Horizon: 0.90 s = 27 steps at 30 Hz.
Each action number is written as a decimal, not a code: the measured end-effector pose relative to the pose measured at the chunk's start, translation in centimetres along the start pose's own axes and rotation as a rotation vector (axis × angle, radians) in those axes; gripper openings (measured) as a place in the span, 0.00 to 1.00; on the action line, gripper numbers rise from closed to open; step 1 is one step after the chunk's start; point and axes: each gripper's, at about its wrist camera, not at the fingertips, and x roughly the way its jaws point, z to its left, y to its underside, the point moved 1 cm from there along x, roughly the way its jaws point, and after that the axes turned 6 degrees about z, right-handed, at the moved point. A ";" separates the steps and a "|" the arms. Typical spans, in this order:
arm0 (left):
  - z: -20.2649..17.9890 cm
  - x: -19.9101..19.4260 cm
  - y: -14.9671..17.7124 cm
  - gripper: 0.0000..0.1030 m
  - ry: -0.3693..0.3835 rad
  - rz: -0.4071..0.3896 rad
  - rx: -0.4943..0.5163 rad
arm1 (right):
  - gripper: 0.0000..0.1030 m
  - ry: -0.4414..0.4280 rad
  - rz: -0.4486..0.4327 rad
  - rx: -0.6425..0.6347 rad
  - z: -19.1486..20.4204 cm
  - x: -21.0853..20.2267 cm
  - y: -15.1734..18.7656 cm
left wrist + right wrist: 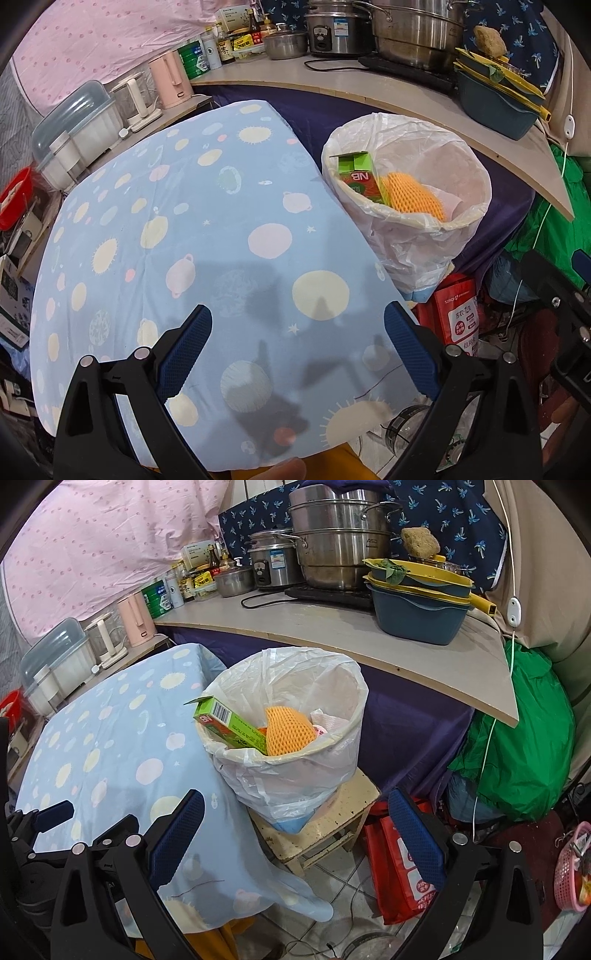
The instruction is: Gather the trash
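A bin lined with a clear plastic bag (pixel 406 229) (pixel 295 775) stands to the right of the table. Inside lie a green carton (pixel 360 177) (pixel 231 723), an orange foam net (pixel 413 199) (pixel 286 731) and pinkish white paper (pixel 327 722). My left gripper (pixel 299 328) hovers open over the blue patterned tablecloth (pixel 166 240) with nothing between its fingers. My right gripper (pixel 295 814) is open and empty, held in front of the bin, which rests on a small wooden stool (pixel 332 830). In the right wrist view the left gripper's arm shows at the far left.
A wooden counter (pixel 332 635) behind the bin carries steel pots (pixel 340 554), a rice cooker (pixel 271 566), stacked blue and yellow basins (pixel 417 602), bottles and a pink kettle (pixel 135 620). A red bag (pixel 402 867), a green bag (pixel 517 738) and a pink basket (pixel 570 867) crowd the floor.
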 end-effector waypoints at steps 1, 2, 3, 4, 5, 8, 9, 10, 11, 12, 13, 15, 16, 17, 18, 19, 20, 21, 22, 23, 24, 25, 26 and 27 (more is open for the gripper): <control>0.0 0.0 -0.2 0.87 0.002 -0.002 -0.002 | 0.93 0.001 -0.001 0.001 0.0 0.0 -0.1; 0.0 0.0 -0.4 0.87 0.003 -0.004 -0.003 | 0.93 0.002 -0.002 0.000 0.0 0.0 -0.3; 0.0 -0.1 -0.6 0.87 0.003 -0.006 -0.003 | 0.93 0.002 -0.002 0.000 0.0 0.0 -0.4; 0.0 -0.1 -0.8 0.87 0.004 -0.007 -0.004 | 0.93 0.002 -0.003 0.000 0.1 0.1 -0.6; 0.0 -0.1 -1.0 0.87 0.007 -0.008 -0.007 | 0.93 0.002 -0.004 -0.002 0.1 0.1 -0.8; 0.2 0.0 -1.7 0.87 0.006 -0.009 -0.015 | 0.93 0.006 -0.003 -0.008 0.3 0.3 -1.3; 0.2 0.0 -1.9 0.87 0.006 -0.011 -0.017 | 0.93 0.005 -0.003 -0.009 0.3 0.4 -1.5; 0.2 0.0 -2.1 0.87 0.007 -0.011 -0.017 | 0.93 0.007 -0.003 -0.010 0.4 0.5 -1.7; 0.3 0.0 -2.3 0.87 0.010 -0.010 -0.018 | 0.93 0.009 -0.003 -0.011 0.5 0.5 -1.8; 0.3 0.0 -2.5 0.87 0.011 -0.010 -0.020 | 0.93 0.009 -0.003 -0.010 0.5 0.6 -2.0; 0.3 0.1 -2.7 0.87 0.010 -0.012 -0.021 | 0.93 0.009 -0.003 -0.008 0.5 0.7 -2.2; 0.3 0.1 -3.0 0.87 0.011 -0.013 -0.023 | 0.93 0.012 -0.001 -0.009 0.6 0.9 -2.5; 0.4 0.2 -3.2 0.87 0.010 -0.013 -0.025 | 0.93 0.013 0.000 -0.009 0.6 0.9 -2.6; 0.4 0.2 -3.3 0.87 0.010 -0.013 -0.027 | 0.93 0.014 0.001 -0.010 0.6 1.0 -2.7; 0.4 0.3 -3.4 0.87 0.009 -0.015 -0.027 | 0.93 0.015 0.002 -0.010 0.6 1.1 -2.8; 0.4 0.3 -3.5 0.87 0.008 -0.017 -0.026 | 0.93 0.017 0.003 -0.010 0.7 1.2 -2.8; 0.4 0.3 -3.6 0.87 0.006 -0.017 -0.024 | 0.93 0.019 0.004 -0.010 0.7 1.3 -2.9; 0.4 0.4 -3.8 0.87 0.006 -0.016 -0.022 | 0.93 0.021 0.006 -0.010 0.7 1.4 -2.9; 0.4 0.5 -3.8 0.87 0.007 -0.015 -0.021 | 0.93 0.021 0.008 -0.009 0.8 1.4 -2.9; 0.4 0.5 -3.9 0.87 0.008 -0.014 -0.021 | 0.93 0.021 0.008 -0.009 0.8 1.4 -2.9; 0.5 0.5 -4.0 0.87 0.009 -0.013 -0.023 | 0.93 0.022 0.008 -0.011 0.9 1.5 -2.9; 0.5 0.5 -4.0 0.87 0.010 -0.013 -0.024 | 0.93 0.023 0.009 -0.013 0.9 1.5 -3.0; 0.5 0.5 -4.0 0.87 0.011 -0.014 -0.022 | 0.93 0.022 0.010 -0.013 1.0 1.5 -3.0; 0.6 0.6 -4.1 0.87 0.011 -0.013 -0.021 | 0.93 0.023 0.010 -0.014 1.0 1.6 -3.0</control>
